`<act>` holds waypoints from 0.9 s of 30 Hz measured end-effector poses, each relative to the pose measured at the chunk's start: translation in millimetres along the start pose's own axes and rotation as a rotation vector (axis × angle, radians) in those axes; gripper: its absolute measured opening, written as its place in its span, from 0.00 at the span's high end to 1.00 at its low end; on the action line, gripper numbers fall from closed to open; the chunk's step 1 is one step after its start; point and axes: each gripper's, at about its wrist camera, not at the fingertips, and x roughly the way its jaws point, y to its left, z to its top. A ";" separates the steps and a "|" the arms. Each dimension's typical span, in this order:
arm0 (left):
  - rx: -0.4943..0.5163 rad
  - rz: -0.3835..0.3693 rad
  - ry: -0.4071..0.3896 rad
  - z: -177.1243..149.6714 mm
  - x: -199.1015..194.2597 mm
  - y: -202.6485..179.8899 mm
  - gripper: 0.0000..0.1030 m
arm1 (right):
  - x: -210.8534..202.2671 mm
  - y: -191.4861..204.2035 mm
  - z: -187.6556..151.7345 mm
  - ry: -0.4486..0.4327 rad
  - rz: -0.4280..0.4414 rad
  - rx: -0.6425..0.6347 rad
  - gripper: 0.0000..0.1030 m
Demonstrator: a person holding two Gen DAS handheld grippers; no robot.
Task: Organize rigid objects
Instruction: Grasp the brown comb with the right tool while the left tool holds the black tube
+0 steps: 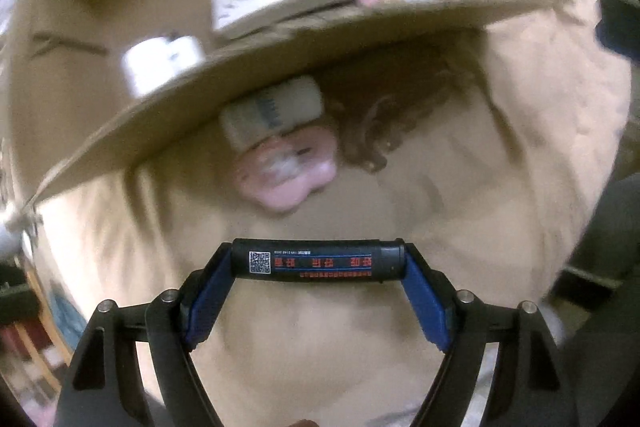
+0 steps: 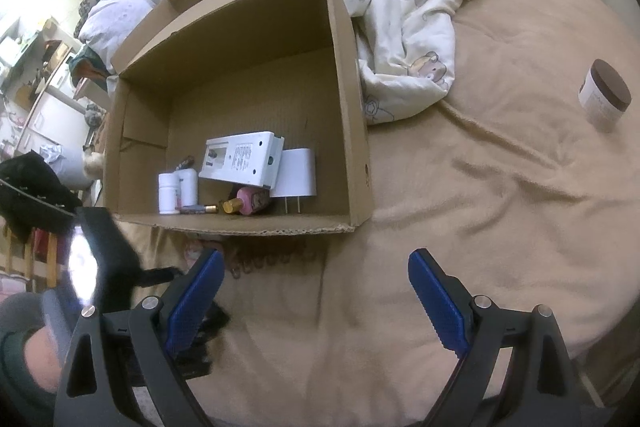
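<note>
Left gripper [image 1: 318, 261]: I hold a black lighter [image 1: 318, 261] crosswise, blue ribbed pads pressing on its two ends; smooth cylinder, white code square and red print on its side.
Right gripper [image 2: 316, 297]: I see its jaws wide apart with nothing between them, over bare blanket.
Blanket [image 2: 500, 187]: tan, soft, creased into low folds; the widest free room lies on its right side.
Box [image 2: 348, 87]: brown cardboard, open at the top, near edge torn and ragged; it sits on the blanket.
Box contents: white flat plastic casing [image 2: 240, 163], white plug adapter [image 2: 298, 179] with two prongs, two white bottles [image 2: 176, 191], pink bottle [image 2: 250, 201] with a gold cap, all crowded toward the near wall; the far half of the floor is bare.
Outside the box: a white rounded block [image 1: 276, 111] and a pink item [image 1: 288, 171] lie against its near wall, blurred.
Jar [image 2: 604, 95]: white, brown lid, alone at far right.
Quilt [image 2: 404, 11]: pale, printed, bunched against the box's right wall.
</note>
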 end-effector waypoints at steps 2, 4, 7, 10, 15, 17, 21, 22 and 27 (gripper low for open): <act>-0.013 -0.004 -0.044 -6.0 -24.8 7.1 0.23 | 1.0 0.0 0.0 0.004 -0.001 -0.001 0.04; -0.042 -0.007 -0.096 -9.0 -48.1 16.1 0.23 | 2.6 1.3 0.5 0.007 -0.002 -0.004 0.04; -0.125 0.001 -0.197 -13.2 -83.3 36.0 0.23 | 7.1 4.3 1.3 0.017 0.003 -0.004 0.04; -0.216 0.013 -0.312 -20.3 -113.5 51.9 0.23 | 14.4 3.7 1.7 0.037 0.015 0.019 0.04; -0.328 0.015 -0.434 -19.8 -133.1 71.7 0.23 | 35.1 6.0 1.7 0.095 0.025 0.060 0.04; -0.356 -0.013 -0.442 -24.8 -133.1 72.4 0.23 | 47.9 11.9 1.8 0.123 -0.004 0.047 0.04; -0.361 -0.027 -0.472 -26.9 -132.6 65.6 0.23 | 81.1 30.5 2.9 0.176 -0.094 -0.022 0.00; -0.364 -0.026 -0.482 -27.1 -131.4 64.7 0.23 | 88.5 35.2 2.5 0.186 -0.110 -0.037 0.00; -0.389 0.036 -0.522 -33.3 -141.9 69.8 0.23 | 119.4 64.8 1.0 0.220 -0.170 -0.115 0.00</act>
